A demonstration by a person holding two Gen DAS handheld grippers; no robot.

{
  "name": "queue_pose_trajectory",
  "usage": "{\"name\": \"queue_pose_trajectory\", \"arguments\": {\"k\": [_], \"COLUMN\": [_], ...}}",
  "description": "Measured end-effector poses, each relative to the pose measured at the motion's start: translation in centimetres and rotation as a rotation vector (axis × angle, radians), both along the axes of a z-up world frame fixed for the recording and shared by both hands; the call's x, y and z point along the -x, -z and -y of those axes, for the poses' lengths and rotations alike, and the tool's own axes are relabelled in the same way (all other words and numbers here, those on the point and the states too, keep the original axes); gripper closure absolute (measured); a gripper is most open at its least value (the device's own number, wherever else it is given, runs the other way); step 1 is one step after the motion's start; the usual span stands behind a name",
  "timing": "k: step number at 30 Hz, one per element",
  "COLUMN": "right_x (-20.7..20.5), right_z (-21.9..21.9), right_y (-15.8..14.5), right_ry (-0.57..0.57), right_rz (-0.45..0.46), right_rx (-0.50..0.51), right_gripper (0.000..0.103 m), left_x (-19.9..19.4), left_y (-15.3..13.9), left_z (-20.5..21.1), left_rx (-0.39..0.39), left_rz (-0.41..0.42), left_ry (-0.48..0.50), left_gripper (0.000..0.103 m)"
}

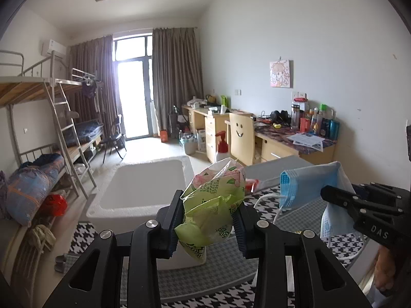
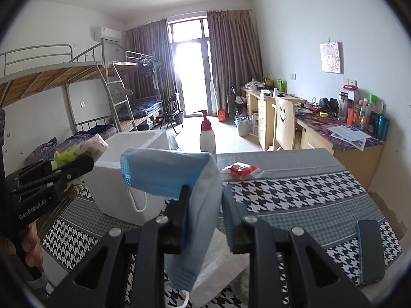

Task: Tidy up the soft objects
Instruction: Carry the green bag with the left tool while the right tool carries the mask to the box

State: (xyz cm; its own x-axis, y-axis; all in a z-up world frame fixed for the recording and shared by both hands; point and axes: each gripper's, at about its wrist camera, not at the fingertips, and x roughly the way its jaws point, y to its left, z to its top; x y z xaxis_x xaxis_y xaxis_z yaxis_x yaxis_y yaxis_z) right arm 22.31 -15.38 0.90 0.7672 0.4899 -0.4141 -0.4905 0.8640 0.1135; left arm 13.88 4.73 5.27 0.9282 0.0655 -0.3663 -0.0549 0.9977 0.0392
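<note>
My left gripper [image 1: 209,218] is shut on a green flowered tissue pack [image 1: 215,205], held in the air beside the white foam box [image 1: 140,192]. My right gripper [image 2: 205,205] is shut on a blue face mask [image 2: 179,174], held above the houndstooth tablecloth [image 2: 295,192]. The mask drapes over the fingers, with an ear loop [image 2: 137,202] hanging. In the left wrist view the mask [image 1: 308,184] and right gripper [image 1: 339,200] are to the right. In the right wrist view the left gripper [image 2: 79,169] with the tissue pack [image 2: 77,151] is at left, near the box [image 2: 128,174].
A red packet [image 2: 240,170] lies on the far part of the table. A white pump bottle [image 2: 207,136] stands behind the box. A dark phone [image 2: 370,251] lies at the right edge. A clear plastic bag [image 2: 218,264] lies under the right gripper. Bunk beds stand left, desks right.
</note>
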Motion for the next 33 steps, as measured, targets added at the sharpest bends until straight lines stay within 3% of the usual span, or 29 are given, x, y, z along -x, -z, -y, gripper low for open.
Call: {"name": "queue_pose_trajectory", "arguments": {"k": [25, 33], "right_x": [-1.2, -1.9], "right_z": [-3.5, -3.9], "right_y": [-1.9, -1.6], "right_ry": [-0.056, -0.065], "right_rz": [0.047, 0.033], "right_rx": [0.028, 0.032], "right_gripper": [0.075, 0.075], "left_x": [-3.8, -5.8], "left_y": [-1.9, -1.6], "left_z": [-4.2, -6.0], "left_rx": [0.021, 0.025], "left_rz": [0.028, -0.016], "left_ry": [-0.195, -0.241], "left_gripper": [0.066, 0.066]}}
